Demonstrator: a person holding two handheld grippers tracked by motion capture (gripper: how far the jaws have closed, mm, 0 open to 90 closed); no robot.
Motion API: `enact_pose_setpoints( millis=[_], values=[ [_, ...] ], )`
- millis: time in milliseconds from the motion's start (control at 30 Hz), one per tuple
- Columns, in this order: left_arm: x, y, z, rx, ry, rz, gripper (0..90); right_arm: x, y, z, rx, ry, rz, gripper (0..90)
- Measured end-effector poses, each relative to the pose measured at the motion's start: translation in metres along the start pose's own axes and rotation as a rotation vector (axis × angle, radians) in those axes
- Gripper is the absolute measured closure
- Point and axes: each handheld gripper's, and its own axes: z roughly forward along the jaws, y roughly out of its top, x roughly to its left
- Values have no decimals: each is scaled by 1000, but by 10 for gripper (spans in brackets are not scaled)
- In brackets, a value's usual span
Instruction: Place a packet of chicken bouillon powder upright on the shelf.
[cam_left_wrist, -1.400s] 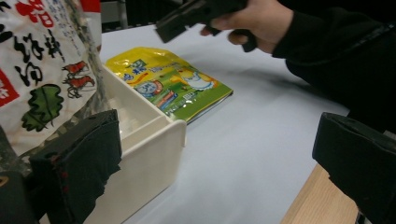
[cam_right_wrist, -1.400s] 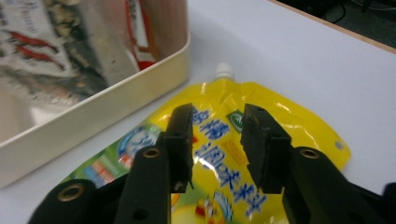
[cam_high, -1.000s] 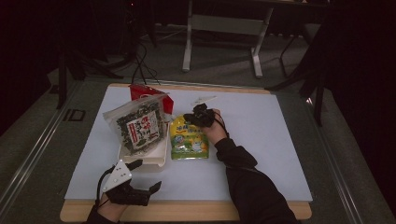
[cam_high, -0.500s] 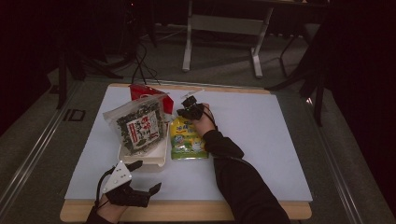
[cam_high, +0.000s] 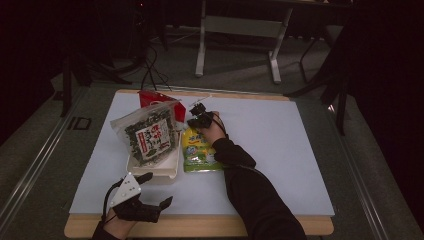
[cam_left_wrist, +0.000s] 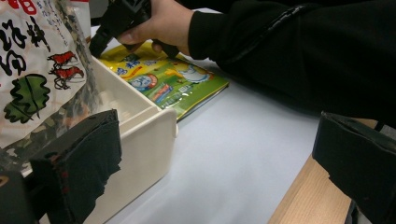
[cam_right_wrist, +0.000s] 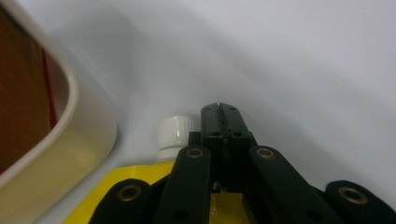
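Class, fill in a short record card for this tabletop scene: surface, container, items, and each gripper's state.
surface: white board on a wooden table
container: cream tray, holding the seaweed snack bag
flat item: yellow spouted pouch, lying beside the tray, white cap at its far end
left gripper: open, resting near the board's front edge
right gripper: shut, tips next to the cap, over the pouch's top

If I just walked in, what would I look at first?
Probably the bright yellow-green pouch lying flat mid-table, its white cap right beside the right gripper, whose jaws are pressed together. Next, the big seaweed snack bag with red writing, propped in a cream tray to the pouch's left. The left gripper rests open at the table's near edge.
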Motion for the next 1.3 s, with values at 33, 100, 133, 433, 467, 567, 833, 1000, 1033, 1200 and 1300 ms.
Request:
enact_pose_setpoints(
  millis=[33, 100, 133, 433, 467, 567, 833, 1000, 1033, 1200, 1300],
  values=[
    [0, 0, 0, -1, -1, 0, 26, 0, -1, -1, 0, 1, 6, 900],
    [-1, 1, 0, 0, 2, 6, 26, 2, -5, -4, 6, 0, 12, 900],
    [-1, 1, 0, -2, 0, 7, 26, 3, -7, -6, 3, 1, 8, 900],
    [-3, 2, 4, 9, 3, 19, 26, 17, -35, -27, -9, 32, -3, 900],
    [-4, 2, 4, 10, 3, 20, 26, 19, -37, -29, -9, 33, -10, 900],
    [-4, 2, 5, 13, 4, 20, 26, 25, -44, -34, -6, 38, -19, 900],
    [-5, 2, 7, 12, -5, 25, 26, 38, -61, -47, -3, 48, -23, 899],
    [-6, 3, 8, 12, -7, 26, 26, 47, -70, -55, 0, 49, -34, 899],
    [-6, 3, 8, 11, -7, 28, 26, 49, -72, -56, 4, 50, -36, 899],
    [-7, 3, 9, 15, -10, 29, 26, 55, -77, -61, 7, 47, -55, 876],
    [-7, 3, 10, 16, -12, 31, 26, 53, -75, -67, -1, 53, -45, 828]
  ],
)
